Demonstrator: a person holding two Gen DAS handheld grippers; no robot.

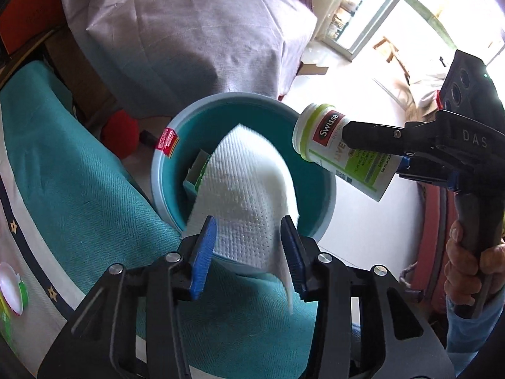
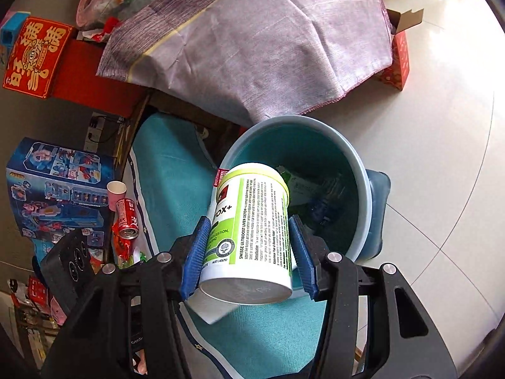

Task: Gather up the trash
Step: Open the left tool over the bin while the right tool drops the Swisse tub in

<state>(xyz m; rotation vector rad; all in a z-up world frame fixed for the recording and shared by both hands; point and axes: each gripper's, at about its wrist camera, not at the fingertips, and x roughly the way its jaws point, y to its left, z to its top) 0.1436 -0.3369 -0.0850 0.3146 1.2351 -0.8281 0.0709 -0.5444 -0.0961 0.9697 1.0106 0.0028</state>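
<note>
1. I see, from my left wrist camera, my left gripper (image 1: 249, 246) tilted steeply down over a round teal plastic bin (image 1: 164, 183) with a pale blue rim, standing on pale floor tiles (image 1: 363, 221).
2. A white embossed paper towel (image 1: 252, 195) hangs between the blue pads (image 1: 205, 249). The jaws stand apart; the left pad looks clear of the sheet, and the sheet's lower edge curls against the right pad. I read this grip as released.
3. The towel's upper part drapes over the bin's mouth, covering a green and white carton lying inside.
4. A small red sticker (image 1: 167, 147) sits on the bin's rim, on the side nearest a teal woven cloth (image 1: 72, 183).
5. From the right side of that view, my right gripper (image 1: 350, 140) reaches in, and a person's hand (image 1: 470, 265) wraps its handle.
6. It is clenched on a white cylindrical supplement bottle with a lime green label (image 2: 249, 227), cap end pointing towards the bin, held above the rim's near edge.
7. In the right wrist view both blue pads press the bottle's sides, and its flat base faces the camera.
8. Beyond the bin, a lilac woven cloth (image 2: 252, 41) covers a bulky shape.
9. Along the teal cloth's left edge, on the cluttered floor, lie a crushed red drinks can (image 2: 126, 219) and a pink paper cup (image 2: 116, 194), beside a blue toy box (image 2: 56, 189).
</note>
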